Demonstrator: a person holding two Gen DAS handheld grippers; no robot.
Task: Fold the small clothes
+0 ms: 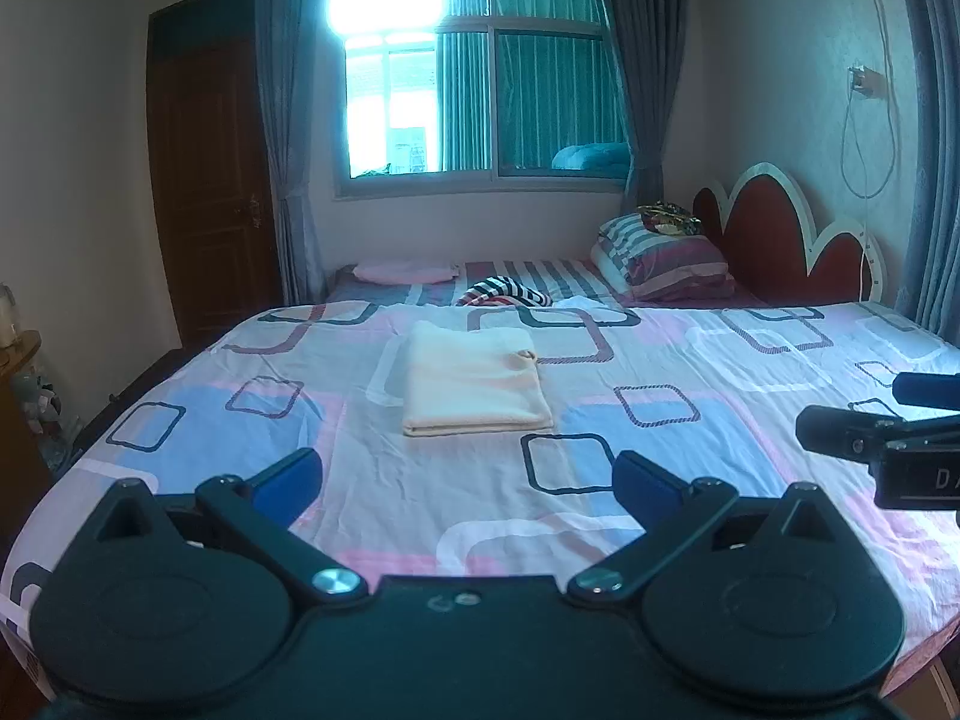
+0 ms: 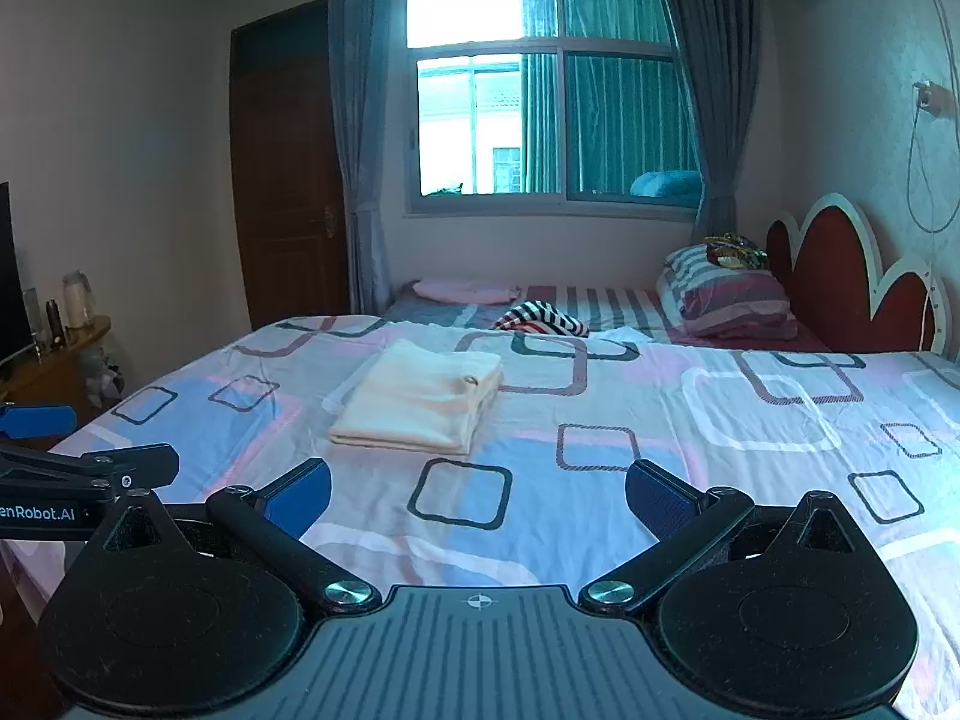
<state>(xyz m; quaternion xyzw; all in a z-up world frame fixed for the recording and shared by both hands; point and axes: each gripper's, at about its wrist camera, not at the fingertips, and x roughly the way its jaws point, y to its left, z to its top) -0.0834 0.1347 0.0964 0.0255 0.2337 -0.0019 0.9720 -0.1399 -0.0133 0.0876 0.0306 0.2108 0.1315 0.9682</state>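
Already folded, the cream garment (image 1: 474,381) lies on the bed (image 1: 690,420); soft and light, it is best pinched at a corner. Both grippers, left (image 1: 468,480) and right (image 2: 478,495), hover before it, fingers spread, empty.

Both grippers, left gripper (image 1: 468,480) and right gripper (image 2: 478,495), are black, with round hinge discs, silver screws and blue fingers (image 1: 288,478); white lettering marks their sides.
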